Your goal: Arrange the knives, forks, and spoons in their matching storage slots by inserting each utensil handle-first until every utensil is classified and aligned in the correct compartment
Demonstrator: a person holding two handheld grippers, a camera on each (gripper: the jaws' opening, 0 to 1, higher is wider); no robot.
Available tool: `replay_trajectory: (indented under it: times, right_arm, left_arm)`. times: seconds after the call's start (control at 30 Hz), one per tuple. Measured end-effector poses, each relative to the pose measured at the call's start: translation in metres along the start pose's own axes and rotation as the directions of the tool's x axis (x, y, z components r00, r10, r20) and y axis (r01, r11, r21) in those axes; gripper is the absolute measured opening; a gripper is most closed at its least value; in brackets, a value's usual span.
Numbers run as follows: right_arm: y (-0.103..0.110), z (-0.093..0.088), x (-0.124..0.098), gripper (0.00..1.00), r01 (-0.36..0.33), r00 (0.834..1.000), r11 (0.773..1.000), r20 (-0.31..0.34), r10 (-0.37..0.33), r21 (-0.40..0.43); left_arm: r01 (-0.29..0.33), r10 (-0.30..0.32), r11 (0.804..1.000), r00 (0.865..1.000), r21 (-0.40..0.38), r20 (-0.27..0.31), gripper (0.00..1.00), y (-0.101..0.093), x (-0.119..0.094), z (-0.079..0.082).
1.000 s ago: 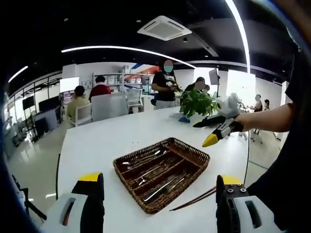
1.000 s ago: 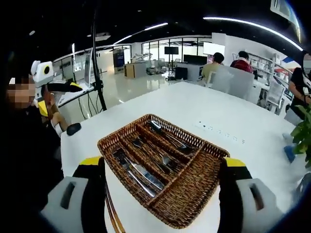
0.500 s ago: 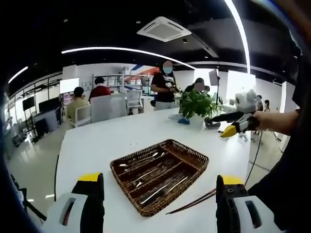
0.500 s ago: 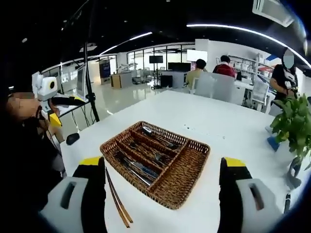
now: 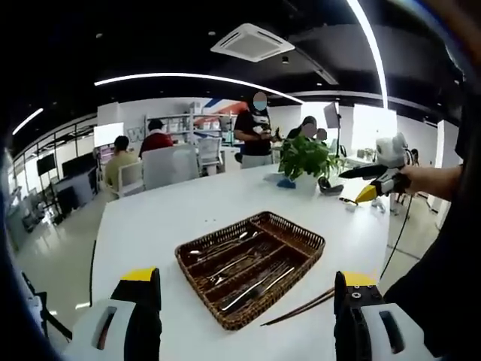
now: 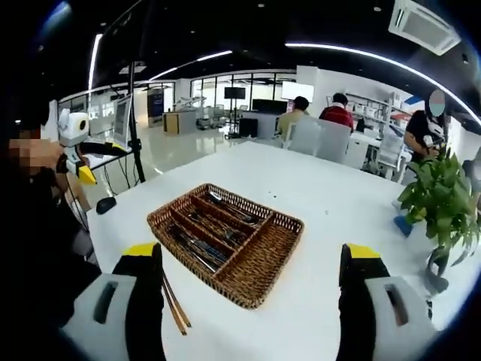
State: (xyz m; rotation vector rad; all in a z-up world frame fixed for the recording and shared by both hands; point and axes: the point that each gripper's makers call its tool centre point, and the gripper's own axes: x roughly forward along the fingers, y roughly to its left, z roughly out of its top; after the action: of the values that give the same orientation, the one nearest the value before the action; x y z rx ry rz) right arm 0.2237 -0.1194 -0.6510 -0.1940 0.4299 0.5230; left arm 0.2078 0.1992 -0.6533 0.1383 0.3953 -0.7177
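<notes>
Left gripper view: the left gripper has its two yellow-tipped jaws spread wide at the lower edge, with nothing between them. The wicker tray sits on the white table ahead of and between the jaws, well apart from the tips. Its long slots hold metal utensils lying lengthwise; the types cannot be told apart in this view. A pair of brown chopsticks lies on the table just beside the near corner of the tray, close in front of the right-hand jaw. The right gripper appears at the far right, raised above the table edge and held in a hand; its yellow tips appear close together, but whether they meet cannot be told. A potted plant stands on the table beyond the tray.

Right gripper view: the right gripper has its jaws spread wide and empty. The wicker tray lies ahead of them, nearer the left-hand jaw, not touching. Utensils fill the divided slots on the tray's left side; the broad cross compartment nearest the jaws appears bare. The chopsticks rest on the table just beside the left-hand jaw. The left gripper is raised at the far left, beyond the table edge. The potted plant stands to the far right. Seated people are visible beyond the table.
</notes>
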Motion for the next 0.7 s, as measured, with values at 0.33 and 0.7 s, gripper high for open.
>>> replay_trajectory:
  times: [0.33, 0.7]
  right_arm:
    - [0.009, -0.027, 0.006, 0.99, -0.028, 1.0, 0.999, -0.001, 0.028, -0.015]
    - [0.027, -0.071, 0.019, 0.99, -0.081, 0.996, 0.995, -0.038, 0.079, -0.051]
  left_arm:
    - [-0.007, 0.007, 1.0, 1.0, 0.002, -0.004, 1.0, 0.002, 0.004, -0.002]
    - [-0.013, 0.013, 1.0, 1.0, -0.008, -0.014, 1.0, 0.005, 0.001, -0.01]
